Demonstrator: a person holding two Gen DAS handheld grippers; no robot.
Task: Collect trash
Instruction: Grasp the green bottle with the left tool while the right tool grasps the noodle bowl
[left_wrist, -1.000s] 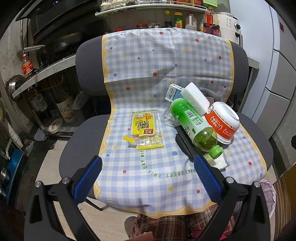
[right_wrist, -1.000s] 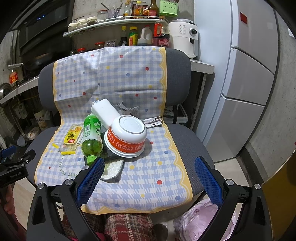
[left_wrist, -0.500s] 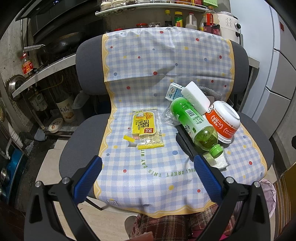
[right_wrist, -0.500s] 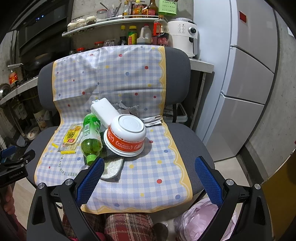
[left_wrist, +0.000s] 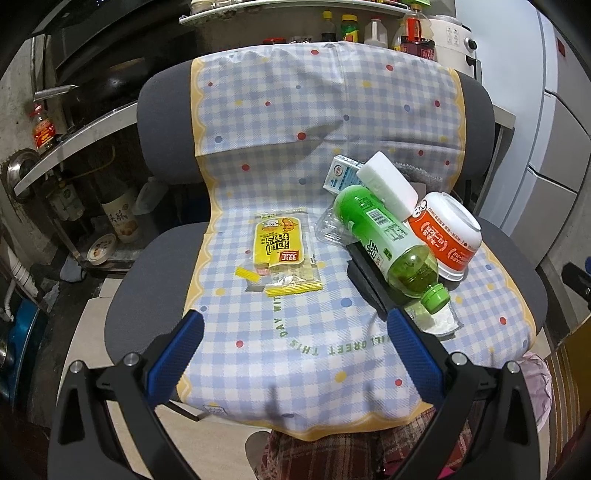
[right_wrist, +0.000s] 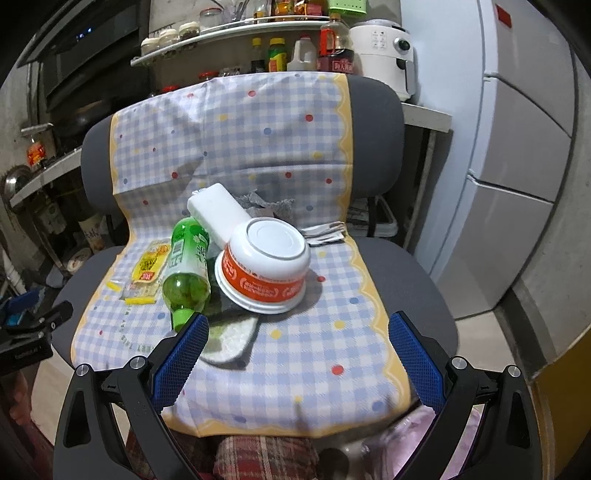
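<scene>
Trash lies on a chair seat covered by a checked cloth (left_wrist: 258, 332). A yellow snack wrapper (left_wrist: 282, 251) rests at the middle left. To its right a green bottle (left_wrist: 388, 243) lies over a black tray (left_wrist: 369, 284), beside a white foam block (left_wrist: 388, 184), a small milk carton (left_wrist: 340, 175) and an upturned orange-and-white noodle bowl (left_wrist: 447, 240). My left gripper (left_wrist: 293, 347) hangs open over the seat's front edge. My right gripper (right_wrist: 297, 354) is open too, in front of the bowl (right_wrist: 266, 266) and bottle (right_wrist: 186, 266). Neither holds anything.
A pink plastic bag (right_wrist: 424, 443) sits on the floor below the seat's front right. A fridge (right_wrist: 524, 147) stands to the right. Shelves with bottles and jars (right_wrist: 288, 55) run behind the chair. A plaid-clad leg (left_wrist: 332, 454) shows at the bottom.
Both grippers have edged slightly closer to the seat. The right view has tilted a little downward. Nothing on the chair has moved.
</scene>
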